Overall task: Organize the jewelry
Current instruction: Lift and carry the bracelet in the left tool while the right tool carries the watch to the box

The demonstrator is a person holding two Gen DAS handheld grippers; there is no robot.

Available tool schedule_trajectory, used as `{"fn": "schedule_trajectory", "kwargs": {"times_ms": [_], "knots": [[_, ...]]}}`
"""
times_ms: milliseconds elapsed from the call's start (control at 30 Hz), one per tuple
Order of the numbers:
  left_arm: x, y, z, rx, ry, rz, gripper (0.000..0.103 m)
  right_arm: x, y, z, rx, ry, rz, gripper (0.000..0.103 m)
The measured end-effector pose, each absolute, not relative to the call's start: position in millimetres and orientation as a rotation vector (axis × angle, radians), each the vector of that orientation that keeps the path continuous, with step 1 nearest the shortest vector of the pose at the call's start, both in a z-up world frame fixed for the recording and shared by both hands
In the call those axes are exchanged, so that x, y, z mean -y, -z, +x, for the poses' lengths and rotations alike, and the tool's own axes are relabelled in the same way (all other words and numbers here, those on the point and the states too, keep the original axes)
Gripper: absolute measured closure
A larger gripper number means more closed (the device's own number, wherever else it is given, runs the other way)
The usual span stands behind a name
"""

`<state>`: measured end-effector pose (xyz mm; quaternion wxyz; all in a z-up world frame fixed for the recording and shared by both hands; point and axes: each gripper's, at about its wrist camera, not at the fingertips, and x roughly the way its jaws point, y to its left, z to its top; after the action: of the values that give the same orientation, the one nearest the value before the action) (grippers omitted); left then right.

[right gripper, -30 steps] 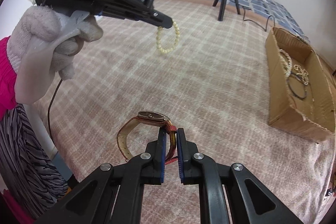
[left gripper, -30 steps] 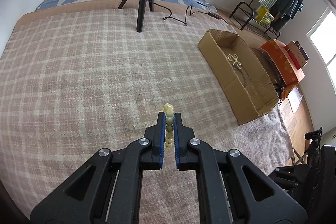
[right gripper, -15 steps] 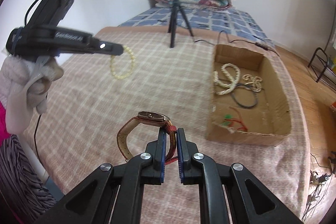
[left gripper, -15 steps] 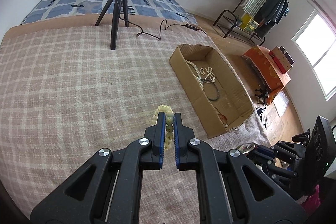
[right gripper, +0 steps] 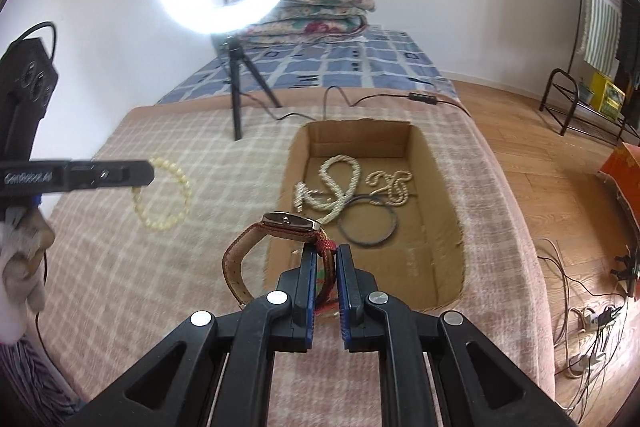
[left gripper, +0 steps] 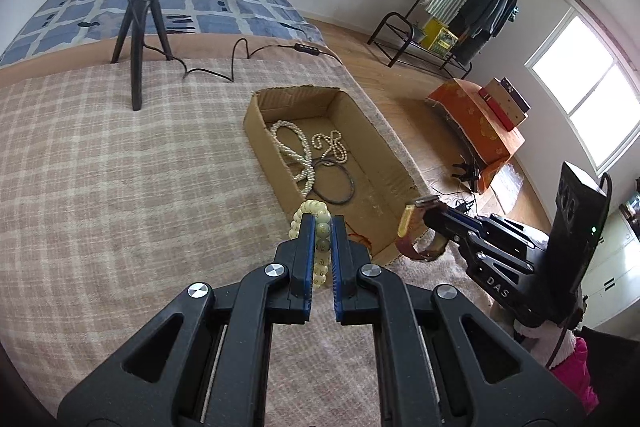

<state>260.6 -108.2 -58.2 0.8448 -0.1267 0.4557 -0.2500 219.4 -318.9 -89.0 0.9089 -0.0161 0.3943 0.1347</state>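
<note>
Carrying both pieces toward the cardboard box [right gripper: 436,187]: your left gripper [left gripper: 322,227] is clamped on the cream bead bracelet [left gripper: 310,209], loop hanging off the tips; your right gripper [right gripper: 324,255] is pinched on the brown-strap wristwatch [right gripper: 280,227] near its case, strap looping down to the left.

Box lies ahead of both sets of jaws, long axis running away from you, open top. Pearl necklaces [right gripper: 340,187] and a dark ring bangle [right gripper: 368,227] sit in the far half; the near half looks mostly bare.

Judged from the right wrist view, the watch is already over the box's near edge. The bracelet hangs off to the box's left, over the plaid blanket [right gripper: 200,247], so the right hand is nearer the drop.
</note>
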Motion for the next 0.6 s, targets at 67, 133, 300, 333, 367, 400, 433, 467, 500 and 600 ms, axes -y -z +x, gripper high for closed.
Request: {"fn": "schedule_trajectory", "kwargs": {"times_ms": [67, 133, 300, 333, 367, 400, 433, 467, 500, 600], "knots": [[120, 60, 263, -0.968, 0.545, -0.268, 0.098, 324, 90, 229, -0.815, -0.265, -0.028, 0.096], [131, 63, 266, -0.974, 0.558, -0.268, 0.098, 328, 91, 238, -0.811, -0.249, -0.034, 0.096], [155, 73, 270, -0.999, 0.583, -0.264, 0.098, 340, 94, 260, -0.808, -0.224, -0.008, 0.096], [159, 75, 271, -1.004, 0.589, -0.262, 0.098, 342, 95, 265, -0.808, -0.219, -0.003, 0.096], [164, 77, 271, -1.008, 0.596, -0.261, 0.098, 345, 97, 271, -0.810, -0.214, 0.005, 0.096], [168, 79, 271, -1.011, 0.602, -0.259, 0.098, 347, 100, 275, -0.811, -0.209, 0.011, 0.096], [171, 80, 272, -1.014, 0.607, -0.257, 0.098, 350, 101, 280, -0.812, -0.202, 0.020, 0.096], [175, 81, 272, -1.015, 0.612, -0.255, 0.098, 352, 103, 285, -0.814, -0.197, 0.031, 0.096], [178, 82, 272, -1.016, 0.615, -0.254, 0.098, 354, 105, 290, -0.816, -0.195, 0.039, 0.096], [186, 83, 274, -1.018, 0.626, -0.258, 0.098, 358, 111, 303, -0.828, -0.187, 0.054, 0.096]]}}
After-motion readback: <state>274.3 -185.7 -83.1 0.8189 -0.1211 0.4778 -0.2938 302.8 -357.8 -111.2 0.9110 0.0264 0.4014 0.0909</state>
